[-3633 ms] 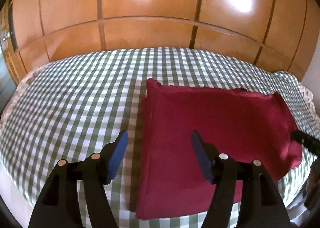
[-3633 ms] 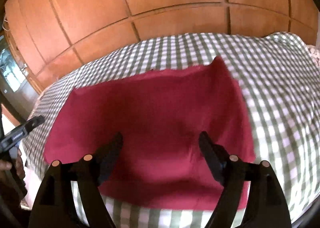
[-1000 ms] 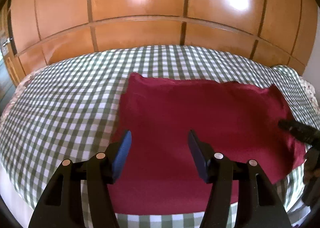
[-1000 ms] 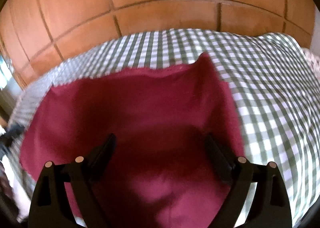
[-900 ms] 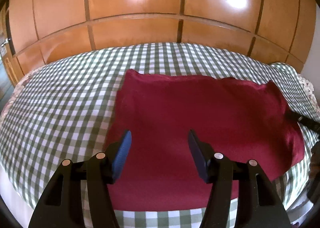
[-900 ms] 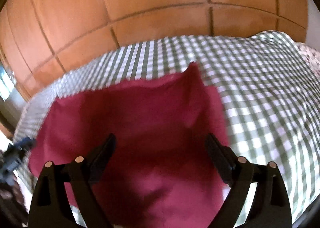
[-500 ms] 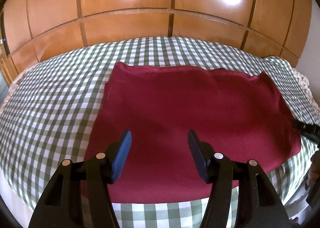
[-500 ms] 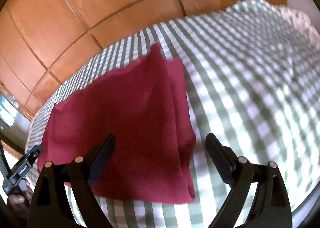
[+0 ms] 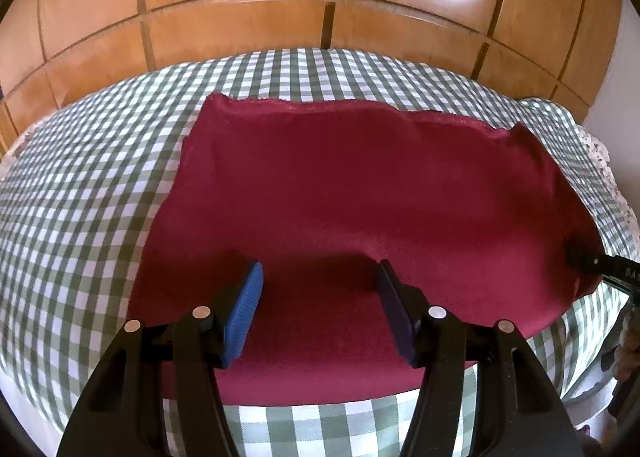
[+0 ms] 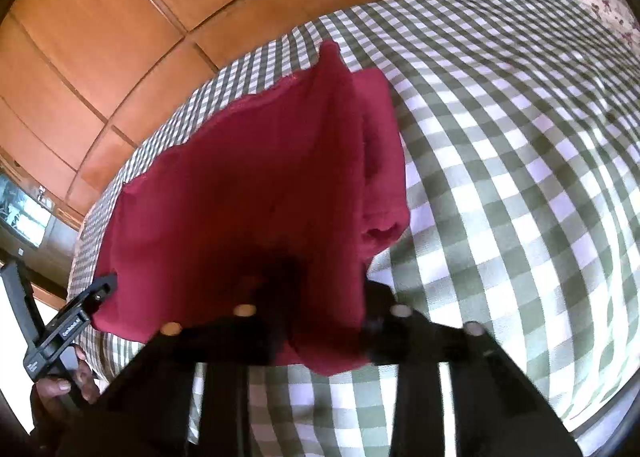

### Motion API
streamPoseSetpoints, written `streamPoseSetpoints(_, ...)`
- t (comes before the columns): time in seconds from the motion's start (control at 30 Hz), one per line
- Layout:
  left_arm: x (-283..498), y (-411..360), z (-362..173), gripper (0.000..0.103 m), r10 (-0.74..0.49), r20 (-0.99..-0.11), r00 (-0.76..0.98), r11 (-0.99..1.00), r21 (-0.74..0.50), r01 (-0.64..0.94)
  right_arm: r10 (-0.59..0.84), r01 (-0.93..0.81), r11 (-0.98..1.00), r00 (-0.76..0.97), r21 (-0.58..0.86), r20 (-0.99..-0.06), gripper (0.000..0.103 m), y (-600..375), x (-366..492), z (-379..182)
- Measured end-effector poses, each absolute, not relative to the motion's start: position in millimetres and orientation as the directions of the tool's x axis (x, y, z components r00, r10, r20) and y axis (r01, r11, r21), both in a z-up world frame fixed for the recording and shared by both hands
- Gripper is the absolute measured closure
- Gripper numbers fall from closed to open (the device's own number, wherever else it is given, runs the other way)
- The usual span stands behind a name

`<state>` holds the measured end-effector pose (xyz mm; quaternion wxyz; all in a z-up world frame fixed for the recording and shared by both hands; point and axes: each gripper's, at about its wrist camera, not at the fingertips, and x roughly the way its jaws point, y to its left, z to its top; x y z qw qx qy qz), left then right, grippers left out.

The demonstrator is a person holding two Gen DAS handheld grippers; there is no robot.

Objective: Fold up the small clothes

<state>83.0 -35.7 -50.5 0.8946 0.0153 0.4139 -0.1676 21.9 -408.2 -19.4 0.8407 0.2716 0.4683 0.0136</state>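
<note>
A: Why does the red cloth (image 9: 360,193) lie where it does?

B: It is spread flat on the bed (image 9: 80,193), on the checked cover, close to the near edge, so both claws can reach its near corners. The right claw (image 10: 320,321) has just been closing, and its jaws now pinch the near right corner of the cloth; the fabric bunches between them. I judge this to be the grip for lifting that corner into a fold.

A: And the left claw (image 9: 320,309)?

B: Its jaws stand half open above the near edge of the cloth, gripping nothing, apparently waiting to take its own corner.

A: Any writing?

B: There is small white lettering on the side of the left claw in the right wrist view, and a few letters on the right claw at the frame's edge in the left wrist view. Both are too small to read.
</note>
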Motion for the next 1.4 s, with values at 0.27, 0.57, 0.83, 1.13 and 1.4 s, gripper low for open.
streamPoseSetpoints(0.27, 91.7, -24.7, -55.8, 0.045, -0.361, -0.745, 0.561, 0.924, -0.205, 0.322, 0.336, 0.083, 0.870, 0.620, 0.486, -0.709, 0.088, -381.2, 40.1, 37.7)
streamPoseSetpoints(0.57, 102.4, 23.5, -44.9, 0.045, -0.509, -0.682, 0.525, 0.860, -0.419, 0.291, 0.471, -0.158, 0.861, 0.605, 0.483, -0.642, 0.091, -295.4, 80.7, 81.0)
streamPoseSetpoints(0.83, 109.1, 82.6, -20.3, 0.043, -0.657, -0.534, 0.532, 0.727, -0.634, 0.262, 0.590, -0.322, 0.807, 0.480, 0.495, -0.650, 0.091, -201.7, 103.0, 62.3)
streamPoseSetpoints(1.13, 131.8, 82.2, -22.3, 0.022, -0.770, -0.472, 0.429, 0.608, -0.746, 0.272, 0.545, -0.418, 0.824, 0.400, 0.382, -0.737, 0.091, -146.3, 90.0, 21.8)
streamPoseSetpoints(1.4, 158.3, 30.5, -18.3, 0.022, -0.773, -0.534, 0.342, 0.630, -0.709, 0.317, 0.629, -0.521, 0.750, 0.374, 0.407, -0.681, 0.051, -149.4, 71.5, 32.8)
